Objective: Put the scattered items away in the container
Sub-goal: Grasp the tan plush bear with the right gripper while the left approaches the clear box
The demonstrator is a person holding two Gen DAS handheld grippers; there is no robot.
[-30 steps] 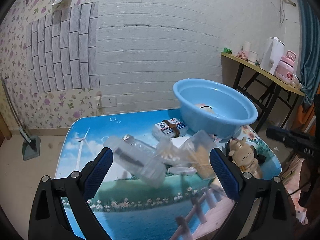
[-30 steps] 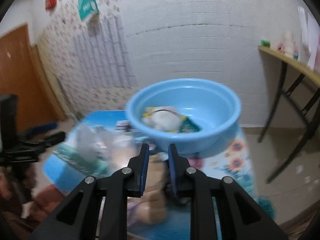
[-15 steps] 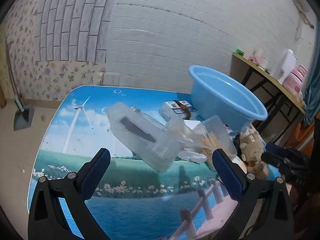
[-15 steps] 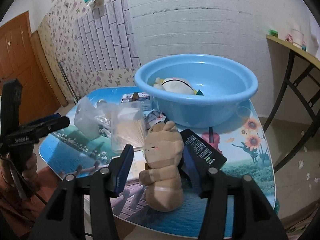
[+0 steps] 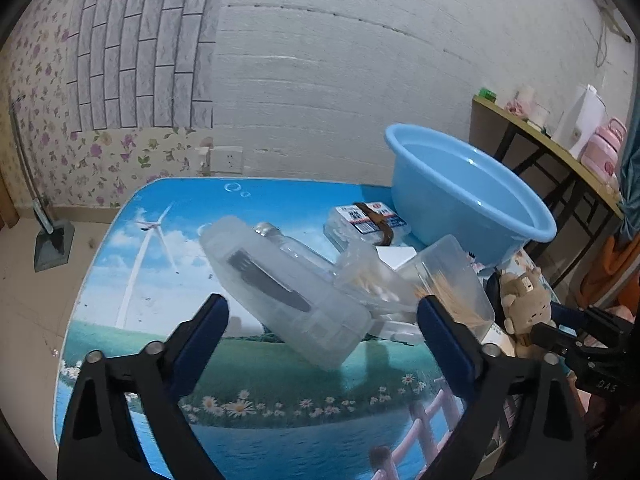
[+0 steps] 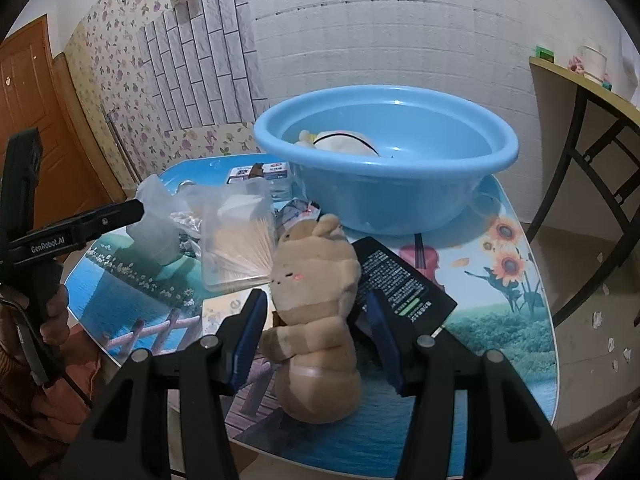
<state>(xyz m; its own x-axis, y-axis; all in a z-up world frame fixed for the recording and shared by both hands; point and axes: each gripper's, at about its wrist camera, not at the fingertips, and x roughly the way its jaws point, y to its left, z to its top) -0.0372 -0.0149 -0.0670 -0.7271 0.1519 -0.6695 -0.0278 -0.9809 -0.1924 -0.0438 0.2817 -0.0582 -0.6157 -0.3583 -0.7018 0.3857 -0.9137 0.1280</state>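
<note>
A blue basin (image 5: 472, 200) (image 6: 384, 184) stands at the back of the picture-printed table (image 5: 168, 216), with a white soft toy (image 6: 340, 142) inside. My left gripper (image 5: 322, 304) is open and its jaws are closing. A clear plastic box (image 5: 280, 292) with a dark tool inside lies tilted between them, and the pads do not touch it. Beside the box lie a bag of cotton swabs (image 5: 368, 276), a toothpick box (image 5: 452, 288) (image 6: 240, 236) and a banded packet (image 5: 366, 222). My right gripper (image 6: 315, 300) stands open astride a tan plush toy (image 6: 316, 280) (image 5: 524, 300).
A black packet (image 6: 396, 280) lies to the right of the plush toy, under my right finger. A glass bottle (image 5: 280, 240) sits behind the clear box. A side table (image 5: 560, 148) with a kettle and a pink flask stands at the right. A person's hand (image 6: 52, 312) holds the left gripper.
My right gripper went from shut to open and sank around the plush toy. My left gripper came down closer to the clear box, and its jaws narrowed a little.
</note>
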